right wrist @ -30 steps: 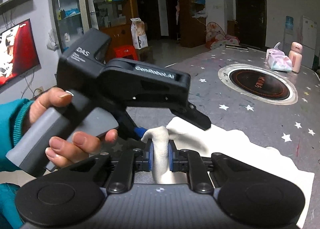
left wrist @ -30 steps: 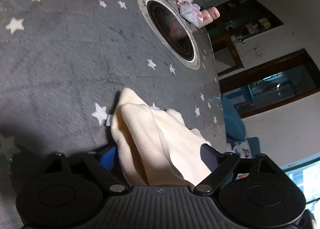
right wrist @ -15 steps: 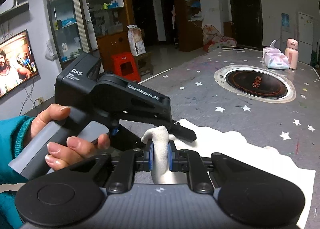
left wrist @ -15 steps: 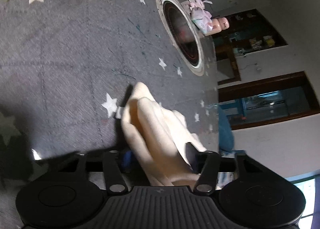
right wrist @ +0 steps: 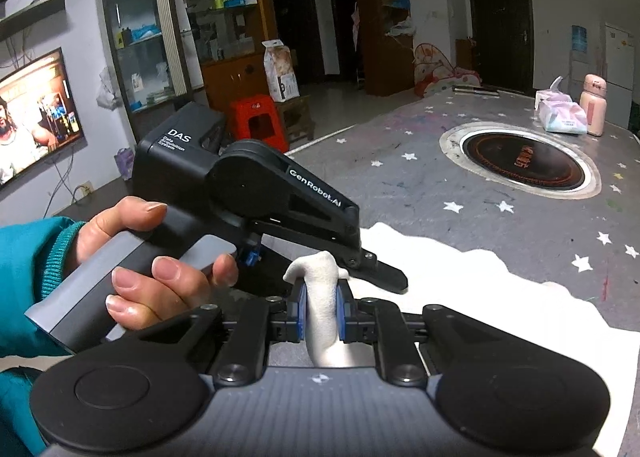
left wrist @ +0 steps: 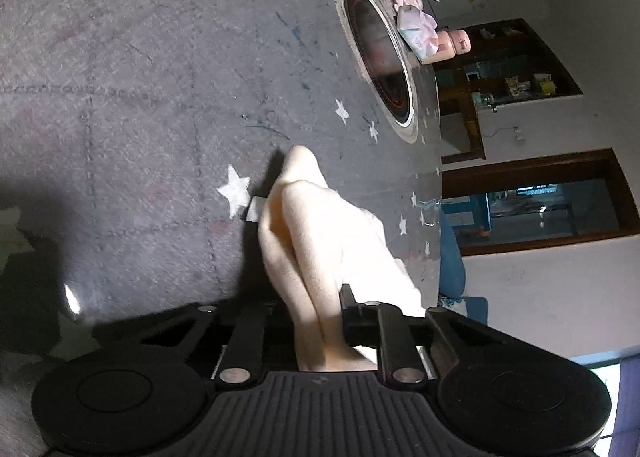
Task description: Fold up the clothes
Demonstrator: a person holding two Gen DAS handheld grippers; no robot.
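Cream cloth (right wrist: 460, 289) bunches, pinched in the right gripper (right wrist: 320, 309). Only this view shows the hand (right wrist: 160, 257) on the left gripper (left wrist: 316, 321), whose jaws have just closed onto the cloth beside the star-print tabletop's (left wrist: 160, 97) inset cooktop (right wrist: 520, 161).

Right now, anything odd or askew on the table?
Nothing damaged or spilled. The cream garment is bunched at its near edge, pinched in both the left tongs and right tongs. Tissue pack and pink bottle stand undisturbed.

Black left gripper (right wrist: 362, 271) (white "GenRobot.AI" lettering), grey handle, teal sleeve (right wrist: 28, 257).
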